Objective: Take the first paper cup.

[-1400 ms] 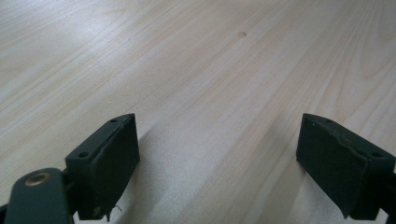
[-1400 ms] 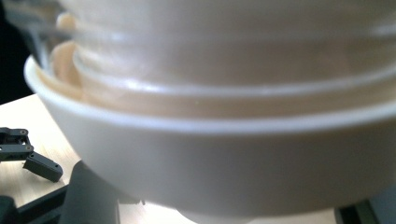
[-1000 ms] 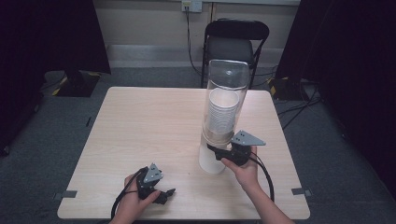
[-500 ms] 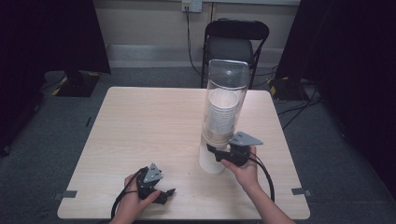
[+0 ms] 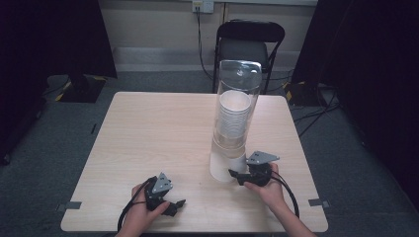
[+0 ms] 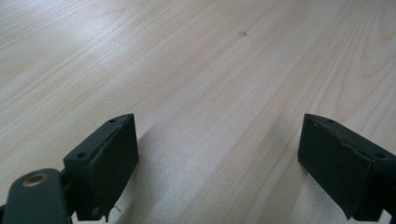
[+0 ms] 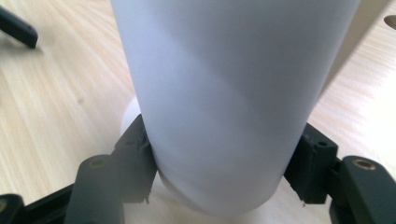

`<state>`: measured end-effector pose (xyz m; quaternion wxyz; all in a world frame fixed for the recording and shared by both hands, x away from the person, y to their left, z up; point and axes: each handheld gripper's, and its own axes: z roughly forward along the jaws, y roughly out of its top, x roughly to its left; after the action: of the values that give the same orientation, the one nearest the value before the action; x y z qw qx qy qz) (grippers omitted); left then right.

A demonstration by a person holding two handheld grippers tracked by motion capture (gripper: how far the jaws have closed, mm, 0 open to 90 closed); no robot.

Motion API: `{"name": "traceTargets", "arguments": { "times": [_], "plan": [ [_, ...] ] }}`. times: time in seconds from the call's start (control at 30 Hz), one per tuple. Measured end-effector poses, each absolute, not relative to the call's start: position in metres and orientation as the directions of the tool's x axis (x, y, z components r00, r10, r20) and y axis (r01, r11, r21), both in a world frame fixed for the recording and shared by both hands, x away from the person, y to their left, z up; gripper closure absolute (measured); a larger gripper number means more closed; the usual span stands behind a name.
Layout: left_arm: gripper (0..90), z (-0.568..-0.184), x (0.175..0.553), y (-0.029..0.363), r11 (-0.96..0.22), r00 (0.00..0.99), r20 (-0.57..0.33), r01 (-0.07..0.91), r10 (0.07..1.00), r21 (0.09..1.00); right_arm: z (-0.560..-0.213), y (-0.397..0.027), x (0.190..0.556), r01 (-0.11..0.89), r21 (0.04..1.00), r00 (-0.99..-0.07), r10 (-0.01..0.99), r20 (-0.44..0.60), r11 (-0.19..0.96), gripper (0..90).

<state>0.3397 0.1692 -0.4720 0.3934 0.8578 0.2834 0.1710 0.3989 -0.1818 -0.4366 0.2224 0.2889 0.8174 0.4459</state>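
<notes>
A tall clear tube dispenser (image 5: 237, 103) stands on the wooden table (image 5: 148, 128) with a stack of white paper cups inside. A white cup (image 5: 221, 170) sticks out of its bottom. My right gripper (image 5: 232, 174) is shut on that cup from the right. In the right gripper view the cup (image 7: 229, 84) rises between both pads (image 7: 135, 158), which press on its sides. The jaws have just eased open very slightly with the cup still held. My left gripper (image 5: 178, 205) rests near the table's front edge, open, with bare wood between its jaws (image 6: 219, 163).
A black folding chair (image 5: 249, 44) stands behind the table's far edge. Dark curtains hang at both sides and cables run over the grey floor. Bare tabletop lies left of the dispenser.
My right gripper has sunk toward the tabletop with the white cup, which now hangs lower below the dispenser. The left gripper has stayed where it was.
</notes>
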Motion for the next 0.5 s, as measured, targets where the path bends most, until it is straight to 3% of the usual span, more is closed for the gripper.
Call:
{"name": "traceTargets", "arguments": {
  "times": [0.23,0.5],
  "plan": [
    [11.6,-0.473,0.34,0.169,-0.52,0.782,0.065,0.347,0.62,0.781,-0.445,-0.205,0.38,0.289,0.854,-0.734,0.673,-0.092,0.432,35.1],
    [15.1,-0.472,0.336,0.169,-0.524,0.787,0.063,0.346,0.613,0.779,-0.447,-0.193,0.37,0.269,0.854,-0.778,0.623,-0.081,0.446,34.8]
  ]
}}
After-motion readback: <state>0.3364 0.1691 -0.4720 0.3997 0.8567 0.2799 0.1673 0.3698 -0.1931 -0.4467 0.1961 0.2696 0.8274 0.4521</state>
